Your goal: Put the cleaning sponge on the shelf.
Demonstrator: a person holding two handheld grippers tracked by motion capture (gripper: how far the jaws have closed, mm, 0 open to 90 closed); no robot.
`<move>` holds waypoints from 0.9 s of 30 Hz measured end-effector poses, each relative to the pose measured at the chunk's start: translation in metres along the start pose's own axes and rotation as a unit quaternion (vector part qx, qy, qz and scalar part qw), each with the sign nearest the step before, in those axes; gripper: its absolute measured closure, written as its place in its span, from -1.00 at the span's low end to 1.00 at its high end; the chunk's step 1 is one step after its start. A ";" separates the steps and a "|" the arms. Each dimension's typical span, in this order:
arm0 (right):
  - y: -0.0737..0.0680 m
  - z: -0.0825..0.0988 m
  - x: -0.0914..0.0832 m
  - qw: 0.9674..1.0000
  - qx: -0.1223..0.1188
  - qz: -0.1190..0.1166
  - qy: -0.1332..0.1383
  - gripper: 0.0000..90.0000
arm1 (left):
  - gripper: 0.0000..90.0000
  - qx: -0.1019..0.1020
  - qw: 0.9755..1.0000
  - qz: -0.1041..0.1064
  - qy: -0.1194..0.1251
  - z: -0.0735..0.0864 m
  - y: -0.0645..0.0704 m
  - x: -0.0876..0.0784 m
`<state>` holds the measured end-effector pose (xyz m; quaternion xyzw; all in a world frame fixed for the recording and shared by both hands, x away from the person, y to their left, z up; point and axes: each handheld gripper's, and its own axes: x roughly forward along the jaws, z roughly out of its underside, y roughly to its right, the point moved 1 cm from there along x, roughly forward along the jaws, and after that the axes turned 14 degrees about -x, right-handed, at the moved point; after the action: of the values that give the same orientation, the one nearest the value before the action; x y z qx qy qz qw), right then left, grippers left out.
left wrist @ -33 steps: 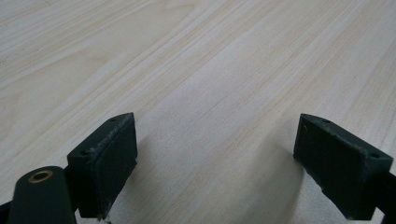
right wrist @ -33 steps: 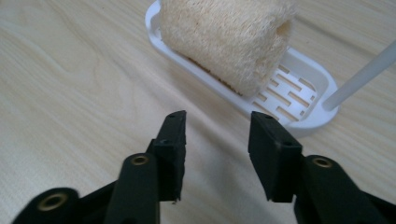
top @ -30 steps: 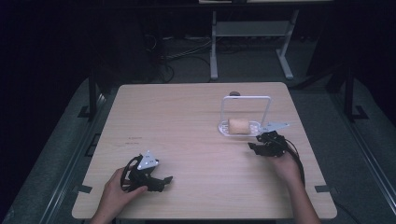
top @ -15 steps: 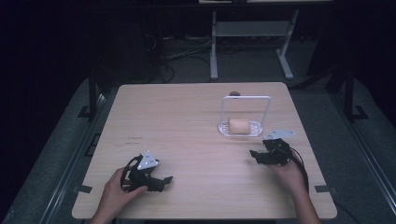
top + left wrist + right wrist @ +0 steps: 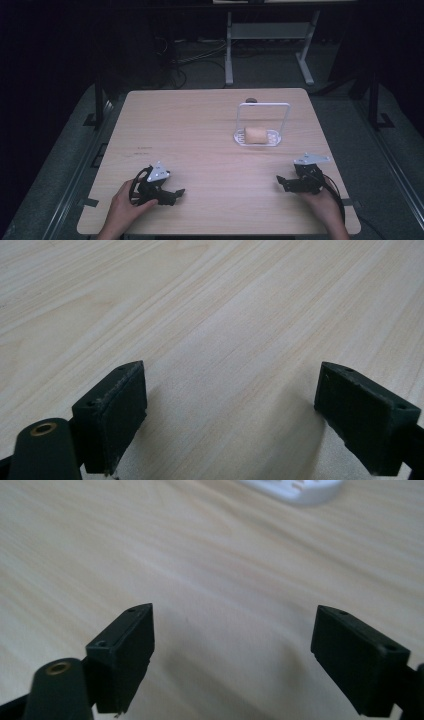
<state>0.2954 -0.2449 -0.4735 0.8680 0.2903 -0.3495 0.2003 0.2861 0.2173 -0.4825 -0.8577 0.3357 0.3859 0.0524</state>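
A tan bread-like lump lies on a small white rack with a tall white wire handle, right of the table's middle. My right gripper rests low on the table near the front right corner, held by a hand, its jaws wide open over bare wood. The rack's edge shows at the top of the right gripper view. At the front left a hand holds my left gripper, open with nothing between its jaws.
The light wooden table has dark floor around it. A metal stand and cables lie beyond the far edge. A small dark round mark sits near the far edge behind the rack.
My right gripper has drawn back from the rack toward the front right corner of the table. The left gripper has stayed where it was.
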 end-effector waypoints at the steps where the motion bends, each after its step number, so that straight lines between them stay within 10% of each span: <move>1: -0.001 0.005 -0.002 1.000 0.003 0.001 -0.002 -0.62 | -0.71 0.000 1.000 0.000 0.000 0.000 0.000 0.000; 27: -0.010 0.040 -0.018 1.000 0.016 0.015 0.016 -0.75 | -0.71 0.000 1.000 0.000 0.000 0.000 0.000 0.000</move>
<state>0.2588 -0.2661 -0.4890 0.8808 0.2753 -0.3368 0.1869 0.2860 0.2173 -0.4825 -0.8577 0.3361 0.3855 0.0524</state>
